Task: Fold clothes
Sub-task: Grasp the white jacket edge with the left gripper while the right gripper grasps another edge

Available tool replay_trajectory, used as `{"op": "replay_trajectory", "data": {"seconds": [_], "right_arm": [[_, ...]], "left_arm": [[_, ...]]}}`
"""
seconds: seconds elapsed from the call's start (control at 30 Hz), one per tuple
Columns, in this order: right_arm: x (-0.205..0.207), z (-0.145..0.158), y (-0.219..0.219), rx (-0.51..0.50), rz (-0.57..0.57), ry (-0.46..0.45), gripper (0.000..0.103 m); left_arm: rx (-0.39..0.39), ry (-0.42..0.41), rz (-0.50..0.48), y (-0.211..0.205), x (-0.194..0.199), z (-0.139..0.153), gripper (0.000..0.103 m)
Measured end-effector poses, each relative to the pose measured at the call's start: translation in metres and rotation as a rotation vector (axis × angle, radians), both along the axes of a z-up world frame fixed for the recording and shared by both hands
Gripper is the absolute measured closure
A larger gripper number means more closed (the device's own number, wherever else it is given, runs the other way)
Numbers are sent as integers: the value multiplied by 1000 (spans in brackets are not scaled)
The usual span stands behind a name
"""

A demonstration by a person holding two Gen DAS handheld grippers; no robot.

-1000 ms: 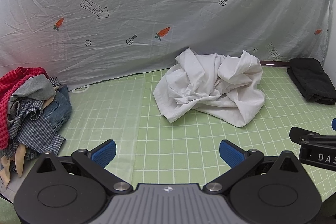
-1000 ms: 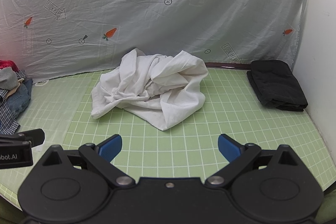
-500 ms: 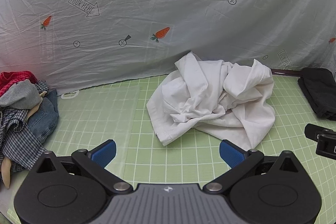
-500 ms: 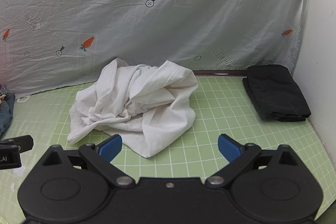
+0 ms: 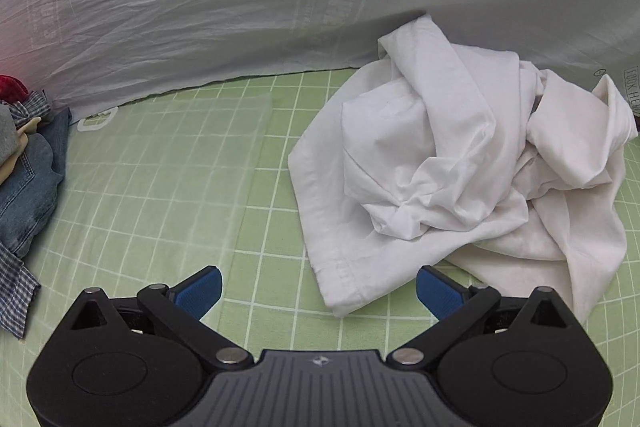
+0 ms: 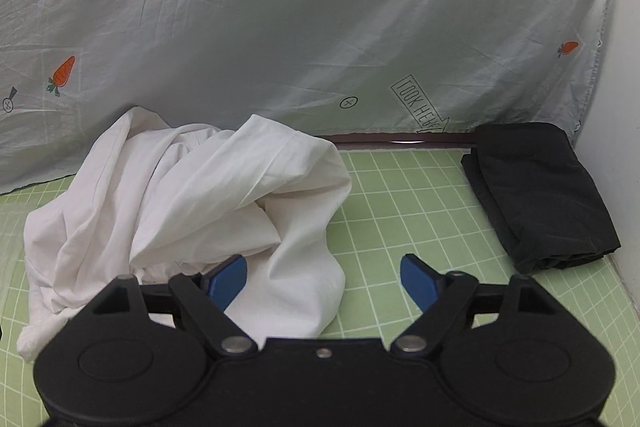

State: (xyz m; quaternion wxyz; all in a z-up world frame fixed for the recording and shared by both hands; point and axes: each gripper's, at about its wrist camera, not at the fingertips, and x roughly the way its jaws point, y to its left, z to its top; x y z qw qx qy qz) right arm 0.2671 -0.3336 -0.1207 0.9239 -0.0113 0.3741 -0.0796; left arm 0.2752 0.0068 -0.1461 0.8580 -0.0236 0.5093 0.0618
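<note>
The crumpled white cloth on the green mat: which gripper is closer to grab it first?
Probably the right gripper: its open jaws already sit over the crumpled white cloth, one blue pad against a fold. The left gripper, also open, only faces the cloth's near corner.

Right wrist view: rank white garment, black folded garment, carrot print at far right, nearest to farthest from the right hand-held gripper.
1. White garment: crumpled, left of centre, its near edge between the open fingers of the right hand-held gripper.
2. Black folded garment: on the mat to the right, by the wall.
3. Carrot print: on the backdrop sheet, upper right, behind both.
</note>
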Motion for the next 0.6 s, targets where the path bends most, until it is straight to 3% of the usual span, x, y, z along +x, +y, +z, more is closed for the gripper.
{"op": "replay_trajectory", "data": {"seconds": [0.1,0.23,0.33,0.43,0.53,0.6], "right_arm": [[30,-25,-1,11,-11,36,33],[57,-57,-2,48,-27,81,34],[68,-73,-3,60,-43,119,34],[71,-84,-6,104,-66,151,34],[67,-87,-9,166,-79,163,45],[63,-87,-11,199,-80,165,59]], "left_arm": [[-25,60,10,6,21,-25,7],[-85,103,10,9,35,-45,11],[-167,120,12,11,39,-53,20],[-247,130,22,11,40,-58,32],[-254,120,62,9,37,-62,47],[-253,110,90,8,35,-63,65]]}}
